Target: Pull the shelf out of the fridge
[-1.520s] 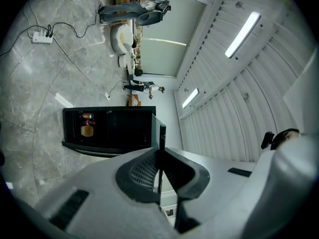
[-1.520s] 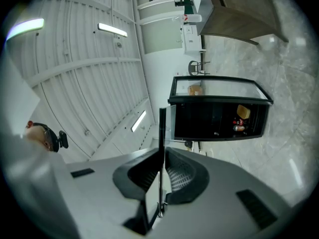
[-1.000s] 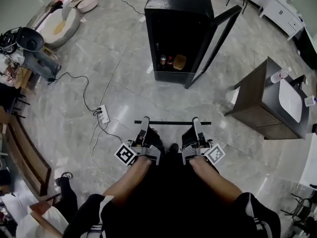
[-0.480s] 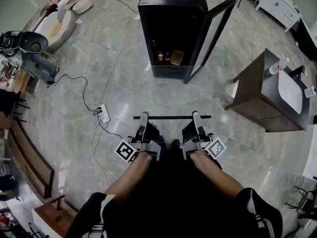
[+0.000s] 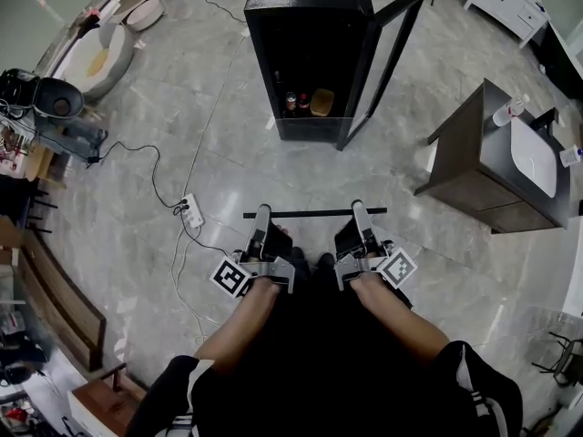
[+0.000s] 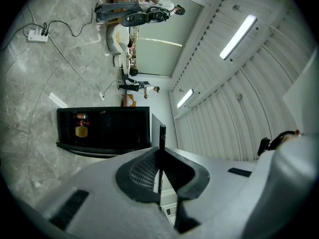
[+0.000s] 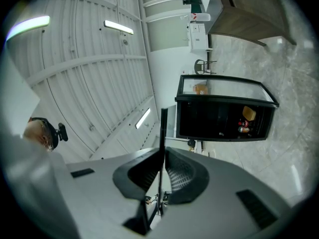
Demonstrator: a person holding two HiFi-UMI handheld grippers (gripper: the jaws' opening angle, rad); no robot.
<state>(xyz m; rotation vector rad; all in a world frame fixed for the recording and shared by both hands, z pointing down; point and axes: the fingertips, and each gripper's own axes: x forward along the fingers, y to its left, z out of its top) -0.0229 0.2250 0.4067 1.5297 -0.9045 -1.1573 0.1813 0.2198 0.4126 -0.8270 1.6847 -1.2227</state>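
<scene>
The shelf, a thin pane with a black front strip (image 5: pixel 314 213), hangs level in front of me, outside the fridge. My left gripper (image 5: pixel 262 213) is shut on its left part and my right gripper (image 5: pixel 359 210) on its right part. In the left gripper view the pane shows edge-on as a dark line (image 6: pixel 162 133) pinched between the pads of that gripper (image 6: pixel 160 158). The right gripper view shows the same line (image 7: pixel 163 126) in that gripper (image 7: pixel 161 161). The black fridge (image 5: pixel 310 7) stands well ahead, its door (image 5: pixel 381 57) open to the right.
Bottles and a yellow pack (image 5: pixel 321 101) sit low inside the fridge. A power strip (image 5: pixel 190 212) with trailing cables lies on the grey floor to the left. A dark cabinet with a white basin (image 5: pixel 499 167) stands at the right. Chairs and clutter line the left edge.
The head view has drifted, so fridge and floor sit a little higher and further left in the picture. Both grippers keep the same hold on the shelf.
</scene>
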